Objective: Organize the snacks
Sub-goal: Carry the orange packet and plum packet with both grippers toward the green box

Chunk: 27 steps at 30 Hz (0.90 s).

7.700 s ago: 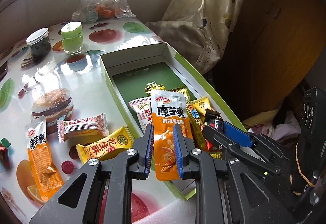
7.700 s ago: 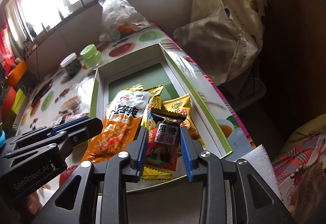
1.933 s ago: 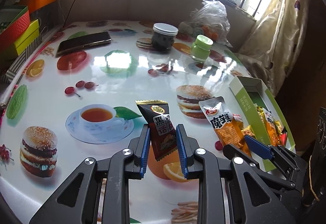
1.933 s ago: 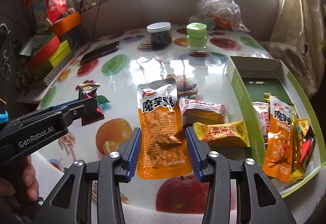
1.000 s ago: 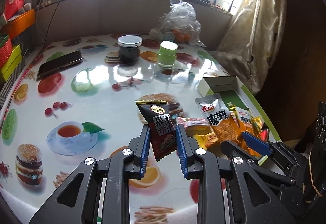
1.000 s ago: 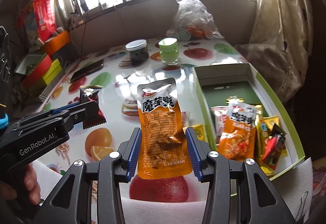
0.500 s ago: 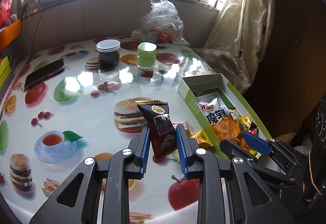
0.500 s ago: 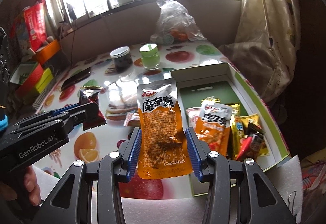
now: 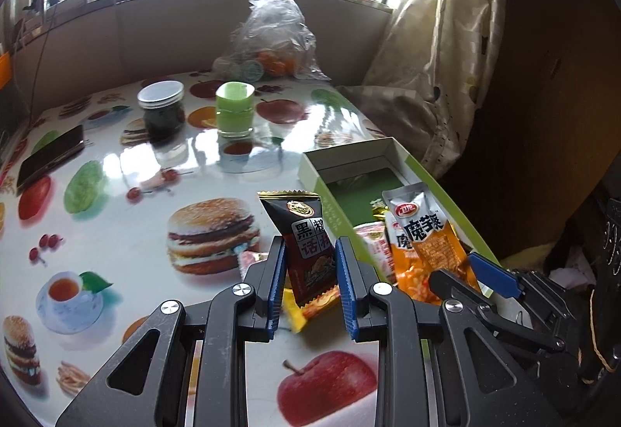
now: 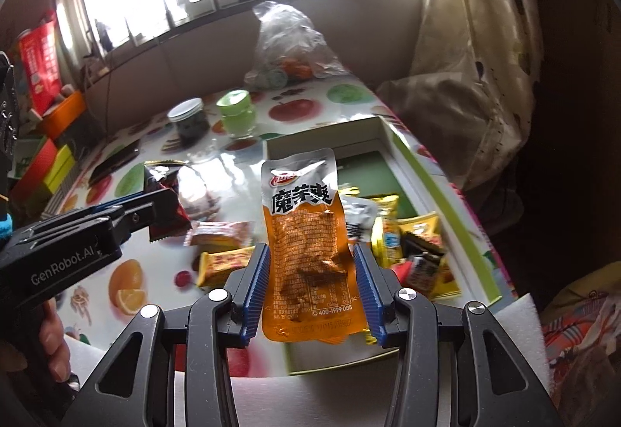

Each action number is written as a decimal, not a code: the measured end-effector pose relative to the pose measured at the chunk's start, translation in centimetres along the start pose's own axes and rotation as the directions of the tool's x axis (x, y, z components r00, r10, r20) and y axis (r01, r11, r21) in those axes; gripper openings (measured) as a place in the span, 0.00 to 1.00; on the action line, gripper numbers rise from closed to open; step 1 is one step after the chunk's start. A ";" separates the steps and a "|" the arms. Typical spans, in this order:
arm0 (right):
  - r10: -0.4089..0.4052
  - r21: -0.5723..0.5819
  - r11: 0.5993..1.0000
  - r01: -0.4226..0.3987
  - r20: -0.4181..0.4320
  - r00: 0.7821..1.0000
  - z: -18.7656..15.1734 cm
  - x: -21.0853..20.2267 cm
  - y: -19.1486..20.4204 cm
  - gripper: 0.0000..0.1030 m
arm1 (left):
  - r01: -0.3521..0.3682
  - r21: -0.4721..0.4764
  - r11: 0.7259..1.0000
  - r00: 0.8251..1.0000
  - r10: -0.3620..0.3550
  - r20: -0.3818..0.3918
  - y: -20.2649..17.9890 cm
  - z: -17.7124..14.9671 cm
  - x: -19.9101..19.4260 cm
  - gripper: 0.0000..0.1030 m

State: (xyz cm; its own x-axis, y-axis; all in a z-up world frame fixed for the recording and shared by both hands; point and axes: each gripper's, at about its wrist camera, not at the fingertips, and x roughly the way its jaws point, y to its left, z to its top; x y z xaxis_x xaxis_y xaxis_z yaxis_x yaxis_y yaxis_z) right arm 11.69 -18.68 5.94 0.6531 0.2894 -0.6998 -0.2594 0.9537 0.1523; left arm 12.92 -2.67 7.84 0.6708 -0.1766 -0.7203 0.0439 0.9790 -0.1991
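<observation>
Bottom centre of the left wrist view, the left gripper [image 9: 310,285] is clamped narrow on a dark brown-sugar plum packet [image 9: 308,252], standing upright between the blue pads. Lower right of that same view, the right gripper [image 9: 465,274] pokes in with its orange pouch.

Over on the right wrist view, bottom centre, the right gripper [image 10: 310,285] is pinching a wider load: an orange konjac snack pouch [image 10: 306,244], silver top, held upright and clear of the table. At the left edge a hand [image 10: 50,341] wraps the handle of the other tool.

Just beyond the pads, loose on the fruit-print tablecloth [image 10: 128,283], two snacks are waiting: a yellow peanut-crisp bar [image 10: 223,264] and a pinkish wrapped cake [image 10: 221,233], close together at centre left.

Right of centre sits the green-rimmed box [image 10: 446,202], and its near end is already stocked with a jumble of yellow, orange and dark packets [image 10: 411,248]. Its far half shows bare green floor, so room remains.

Further back, a dark jar with a silver lid [image 9: 161,109] and a green-lidded jar [image 9: 235,109] stand side by side, a phone [image 9: 50,155] at the left edge, and a plastic bag [image 9: 271,39] by the window.

My read: well along. Several snacks are boxed, two are in the air heading that way, and two are left on the table to collect.
</observation>
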 end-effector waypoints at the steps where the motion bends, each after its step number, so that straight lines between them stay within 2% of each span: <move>1: -0.006 0.005 1.000 0.006 -0.002 1.000 0.0 0.1 -0.4 0.42 | 0.004 0.000 1.000 1.000 -0.004 -0.004 -0.2 0.1 0.3 0.26; 27: -0.125 0.055 0.990 0.128 -0.050 0.991 0.5 1.5 -5.6 0.42 | 0.089 0.076 0.993 0.993 -0.082 -0.089 -4.8 2.6 7.0 0.26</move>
State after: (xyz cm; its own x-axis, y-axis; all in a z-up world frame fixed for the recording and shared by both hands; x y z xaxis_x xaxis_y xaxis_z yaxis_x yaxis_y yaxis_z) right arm 14.51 -23.58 4.37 0.6436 0.1635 -0.7477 -0.1345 0.9859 0.0997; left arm 19.34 -8.30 5.51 0.5964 -0.2643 -0.7579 0.1596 0.9644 -0.2107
